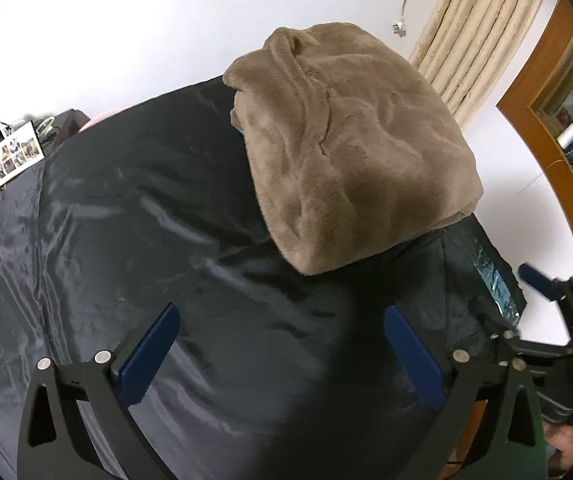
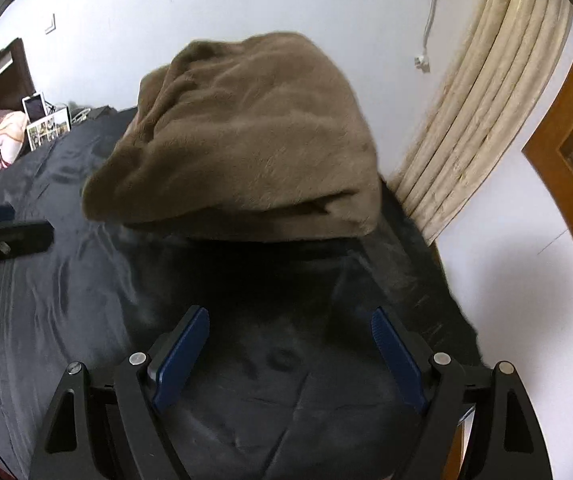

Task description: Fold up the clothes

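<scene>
the left gripper (image 1: 278,352) and right gripper (image 2: 290,354) hang spread wide, holding nothing, above the dark satin bedsheet (image 1: 126,220), near the folded brown fleece garment (image 2: 246,144).

garment (image 1: 350,152): plush brown fleece (matt) | bedsheet (image 1: 126,240): glossy dark cloth
</scene>
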Demonstrator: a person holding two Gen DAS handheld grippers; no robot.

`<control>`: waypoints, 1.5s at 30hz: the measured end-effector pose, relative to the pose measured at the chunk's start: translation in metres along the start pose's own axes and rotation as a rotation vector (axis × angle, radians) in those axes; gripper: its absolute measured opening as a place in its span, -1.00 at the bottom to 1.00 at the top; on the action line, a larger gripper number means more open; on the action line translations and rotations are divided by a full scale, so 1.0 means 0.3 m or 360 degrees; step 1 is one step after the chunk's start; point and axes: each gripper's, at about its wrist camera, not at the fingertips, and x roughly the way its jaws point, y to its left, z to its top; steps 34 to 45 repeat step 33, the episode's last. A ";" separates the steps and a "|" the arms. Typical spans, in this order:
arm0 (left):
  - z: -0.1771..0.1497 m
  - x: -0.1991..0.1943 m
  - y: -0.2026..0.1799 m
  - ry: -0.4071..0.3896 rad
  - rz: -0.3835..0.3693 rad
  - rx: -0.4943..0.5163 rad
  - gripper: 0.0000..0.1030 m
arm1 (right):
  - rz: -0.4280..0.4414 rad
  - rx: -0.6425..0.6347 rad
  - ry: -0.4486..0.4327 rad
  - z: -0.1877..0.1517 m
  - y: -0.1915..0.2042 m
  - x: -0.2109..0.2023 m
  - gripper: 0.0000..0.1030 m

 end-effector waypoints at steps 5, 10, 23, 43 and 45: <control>0.044 0.000 -0.070 -0.0047 0.0121 -0.0074 0.99 | 0.0016 -0.0092 -0.0035 0.093 -0.031 0.011 0.66; 0.093 0.029 -0.151 -0.0076 0.0256 -0.0105 0.99 | 0.0063 -0.0162 -0.0028 0.136 -0.092 0.060 0.66; 0.162 0.046 -0.185 -0.0057 0.0240 -0.0320 0.99 | 0.0173 -0.0174 -0.0100 0.263 -0.253 0.086 0.66; 0.224 0.019 -0.243 -0.0164 0.0238 -0.0243 0.99 | 0.0204 -0.0231 -0.0194 0.306 -0.271 0.088 0.66; 0.224 0.019 -0.243 -0.0164 0.0238 -0.0243 0.99 | 0.0204 -0.0231 -0.0194 0.306 -0.271 0.088 0.66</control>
